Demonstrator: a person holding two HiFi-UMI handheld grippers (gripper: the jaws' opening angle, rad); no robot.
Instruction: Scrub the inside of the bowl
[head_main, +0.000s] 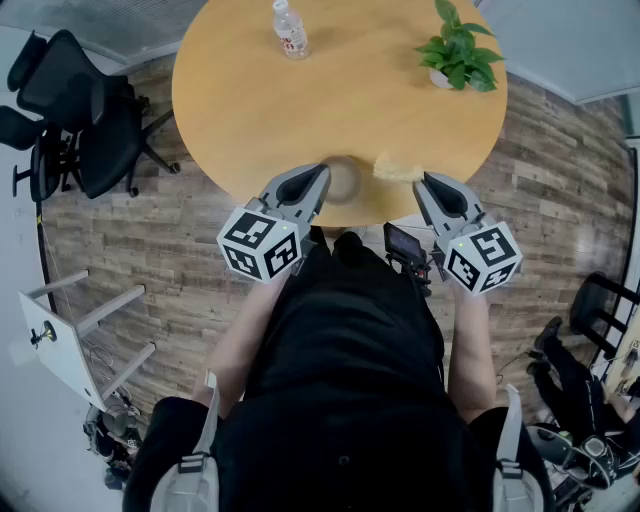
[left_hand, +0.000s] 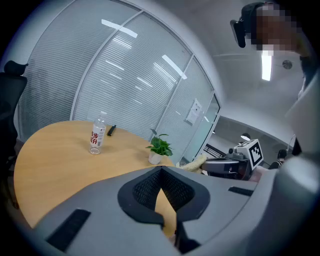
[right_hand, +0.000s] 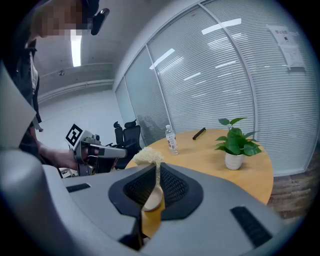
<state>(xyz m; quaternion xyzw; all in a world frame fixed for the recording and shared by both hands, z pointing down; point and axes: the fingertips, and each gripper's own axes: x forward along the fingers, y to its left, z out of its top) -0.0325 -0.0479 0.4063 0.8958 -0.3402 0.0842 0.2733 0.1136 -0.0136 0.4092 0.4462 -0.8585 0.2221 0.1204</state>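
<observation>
Scrubbing not yet begun, by my reading: bowl (head_main: 346, 183) sits at the table's (head_main: 300, 110) near edge, left gripper (head_main: 322, 172) closed with its tips at the rim, right gripper (head_main: 422, 180) clamped on a scrubber (head_main: 397, 171) just beside the bowl, not in it. Next move calls for bringing the scrubber over the rim and down inside. Only the head view shows the bowl; the right gripper view shows the scrubber pinched between its jaws, and the left gripper view leaves any rim grip unclear.

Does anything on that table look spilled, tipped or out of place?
Nothing stands out. The bottle and potted plant stand upright, the bowl sits upright near the table's near edge, and nothing is spilled.
</observation>
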